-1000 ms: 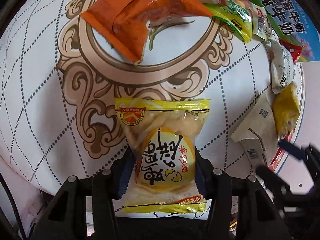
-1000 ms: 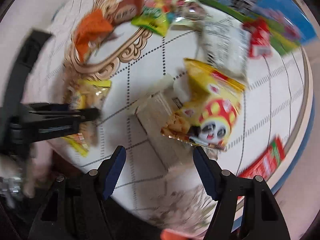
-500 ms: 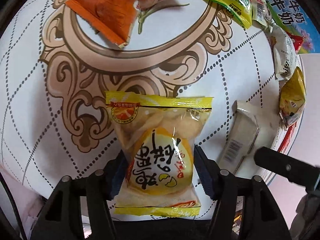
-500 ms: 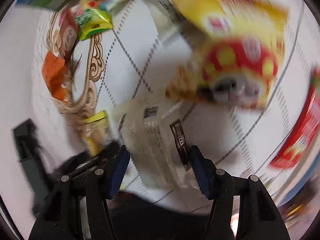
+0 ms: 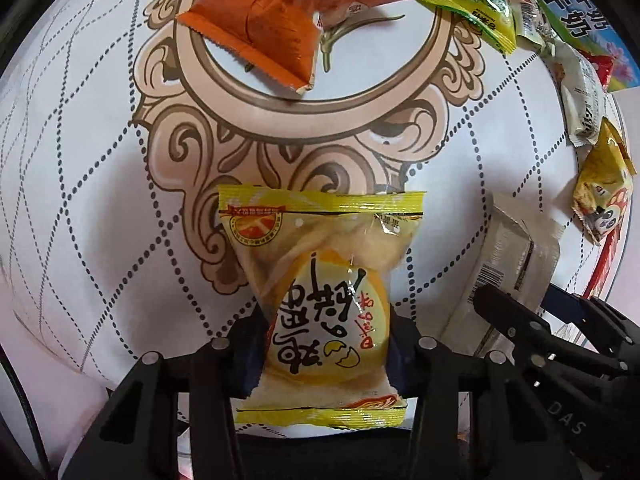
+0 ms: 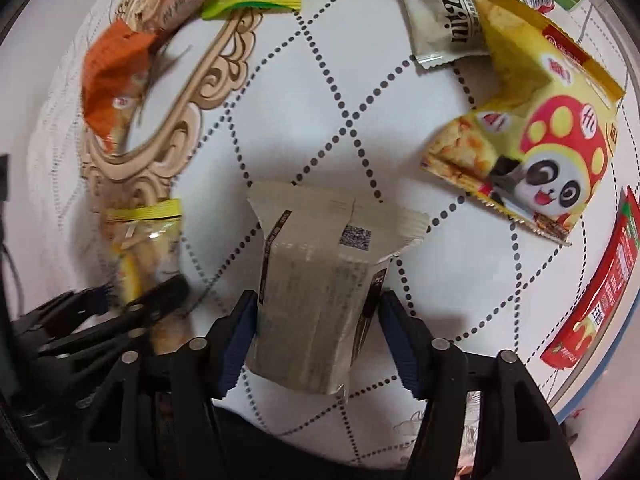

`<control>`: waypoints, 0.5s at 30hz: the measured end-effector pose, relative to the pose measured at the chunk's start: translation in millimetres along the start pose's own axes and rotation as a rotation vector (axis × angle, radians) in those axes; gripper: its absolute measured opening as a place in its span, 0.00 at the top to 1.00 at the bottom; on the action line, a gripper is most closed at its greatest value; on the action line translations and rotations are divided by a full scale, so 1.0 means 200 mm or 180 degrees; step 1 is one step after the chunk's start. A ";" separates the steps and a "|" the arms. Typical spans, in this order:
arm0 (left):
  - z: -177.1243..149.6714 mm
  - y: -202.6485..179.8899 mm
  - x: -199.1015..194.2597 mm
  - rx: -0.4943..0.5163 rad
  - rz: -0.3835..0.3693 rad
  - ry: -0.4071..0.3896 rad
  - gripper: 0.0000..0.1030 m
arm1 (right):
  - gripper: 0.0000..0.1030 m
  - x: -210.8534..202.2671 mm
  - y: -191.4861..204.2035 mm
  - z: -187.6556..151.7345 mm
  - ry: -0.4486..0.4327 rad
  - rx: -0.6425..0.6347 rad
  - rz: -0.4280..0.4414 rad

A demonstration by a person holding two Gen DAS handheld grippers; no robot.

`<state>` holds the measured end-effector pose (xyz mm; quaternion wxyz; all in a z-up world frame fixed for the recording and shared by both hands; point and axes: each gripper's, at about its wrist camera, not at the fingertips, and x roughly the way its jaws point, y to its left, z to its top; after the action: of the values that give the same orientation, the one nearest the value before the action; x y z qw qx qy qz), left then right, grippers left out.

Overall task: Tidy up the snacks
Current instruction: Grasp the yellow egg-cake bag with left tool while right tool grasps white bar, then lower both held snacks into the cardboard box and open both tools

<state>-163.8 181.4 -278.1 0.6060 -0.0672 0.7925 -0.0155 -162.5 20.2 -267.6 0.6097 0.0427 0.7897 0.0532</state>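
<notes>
Both grippers point steeply down at the round patterned table (image 5: 100, 160). The left gripper (image 5: 324, 344) is clamped on the yellow snack packet (image 5: 320, 280), whose long axis runs straight ahead between the fingers. The right gripper (image 6: 316, 324) is closing around the beige wrapped packet (image 6: 316, 280), lying lengthwise between its fingers, pads not clearly pressing.

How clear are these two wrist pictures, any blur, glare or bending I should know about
Left wrist view: sharp, with glare on the orange packet and on the clear film of the yellow cake packet; the fisheye bows the dotted tablecloth lines. Right wrist view: softer; the beige packet has smeared print, the left gripper is motion-blurred, and the panda packet stays readable.
</notes>
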 end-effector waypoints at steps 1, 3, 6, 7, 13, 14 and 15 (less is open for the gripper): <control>0.00 0.00 -0.02 0.0024 0.0008 -0.0016 0.56 | 0.41 -0.01 -0.01 -0.01 -0.0022 0.0008 0.0016; -0.01 -0.01 -0.05 0.0036 -0.0036 -0.0058 0.56 | 0.43 -0.05 -0.05 -0.04 -0.0055 0.0012 0.0084; -0.01 -0.01 -0.15 0.0028 -0.0156 -0.0128 0.56 | 0.43 -0.14 -0.12 -0.09 -0.0106 0.0036 0.0306; -0.01 -0.01 -0.18 0.0024 -0.0195 -0.0165 0.56 | 0.43 -0.20 -0.14 -0.10 -0.0142 0.0047 0.0407; 0.08 -0.14 -0.55 0.0127 -0.0633 -0.0483 0.56 | 0.43 -0.61 -0.23 -0.08 -0.0472 0.0035 0.0799; 0.11 -0.17 -0.61 0.0148 -0.0692 -0.0546 0.56 | 0.43 -0.69 -0.26 -0.07 -0.0551 0.0041 0.0827; 0.14 -0.20 -0.68 0.0209 -0.0732 -0.0601 0.56 | 0.43 -0.75 -0.28 -0.05 -0.0631 0.0043 0.0841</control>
<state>-98.2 160.2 -151.9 0.6739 -0.1388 0.7181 -0.1043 -134.3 -56.1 -128.6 0.6720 0.1553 0.7135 0.1230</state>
